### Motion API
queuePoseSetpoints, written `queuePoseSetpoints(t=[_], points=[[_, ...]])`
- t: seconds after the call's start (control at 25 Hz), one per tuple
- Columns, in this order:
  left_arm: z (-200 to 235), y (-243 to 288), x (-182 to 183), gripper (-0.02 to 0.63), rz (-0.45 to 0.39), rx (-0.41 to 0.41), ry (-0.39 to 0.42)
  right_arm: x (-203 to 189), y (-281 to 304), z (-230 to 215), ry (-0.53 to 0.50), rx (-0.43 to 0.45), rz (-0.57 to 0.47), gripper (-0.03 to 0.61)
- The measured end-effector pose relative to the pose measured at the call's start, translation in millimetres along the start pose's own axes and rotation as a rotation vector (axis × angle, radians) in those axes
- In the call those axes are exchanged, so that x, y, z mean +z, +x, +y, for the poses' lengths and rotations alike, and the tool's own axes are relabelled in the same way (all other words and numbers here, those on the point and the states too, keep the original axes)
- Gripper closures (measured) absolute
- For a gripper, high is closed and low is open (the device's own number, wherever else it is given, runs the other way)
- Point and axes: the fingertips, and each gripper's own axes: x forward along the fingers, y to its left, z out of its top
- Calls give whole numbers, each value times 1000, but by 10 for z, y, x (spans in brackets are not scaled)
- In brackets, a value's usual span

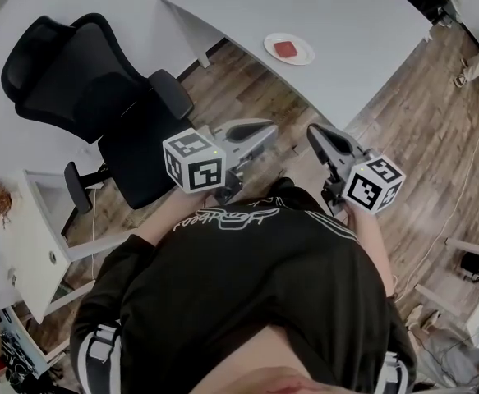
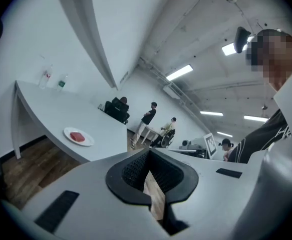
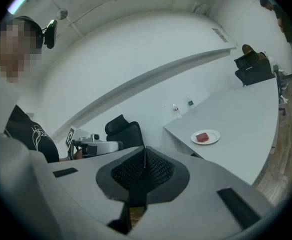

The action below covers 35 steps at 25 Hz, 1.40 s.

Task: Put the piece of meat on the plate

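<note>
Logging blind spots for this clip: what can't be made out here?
- Piece of meat on the plate: too small in every view for surface detail.
- Two bottles: left gripper view, too small to read labels.
- Table: head view, far end cut off by top edge.

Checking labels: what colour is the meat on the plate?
The meat is red, on a white plate; clearest in the head view.

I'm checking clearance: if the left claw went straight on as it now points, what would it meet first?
Probably nothing close: the left claw aims just past the table end, right of the plate, toward distant people; depth is unclear.
</note>
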Motion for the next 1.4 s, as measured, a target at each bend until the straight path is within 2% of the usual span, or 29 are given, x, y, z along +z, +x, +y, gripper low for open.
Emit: queuePoseSetpoints(t=[0.24,0.44,0.64,0.84,1.12,1.4], points=[[-297,-105,-28,606,1,7,73,-14,-184,283,-28,23,-6,565],[-582,-63,-85,606,-8,17,91,25,-454,439,-73,40,-4,565],[-985,35,-231,606,-29,8,42,-66,-829,545,-67,58,6,565],[-1435,163,-432,606,-81,-36,-88,-259,-1382,611,-64,60,23,565],[-2010,335,-781,606,-43,-10,-30,-484,-1922,744,-81,74,31,565],[-2314,267,-950,606,-45,14,-3,-582,-2186,910,-100,91,31,565]])
